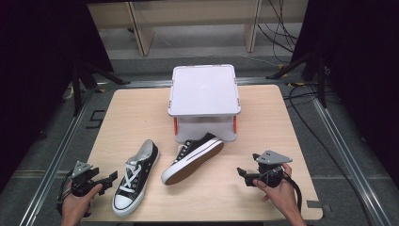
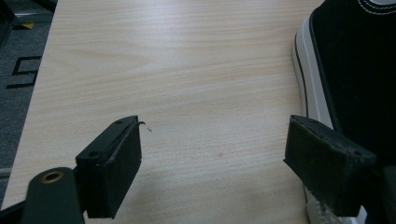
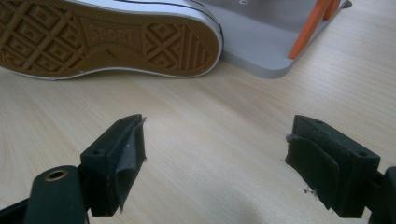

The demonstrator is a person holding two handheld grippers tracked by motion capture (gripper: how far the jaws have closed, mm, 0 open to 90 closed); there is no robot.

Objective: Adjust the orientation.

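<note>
Both tongs spread wide and empty, left tongs (image 1: pixel 96 181) beside the upright sneaker (image 1: pixel 136 176) on the counter (image 1: pixel 263 122), right tongs (image 1: pixel 249 175) facing the tipped sneaker (image 1: pixel 193 158) against the grey box (image 1: pixel 203 101): best pinch each firmly at the heel collar.

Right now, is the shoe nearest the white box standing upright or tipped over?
Tipped onto its side: the shoe shows its tan sole facing the right gripper, while the other shoe sits laces-up.
</note>
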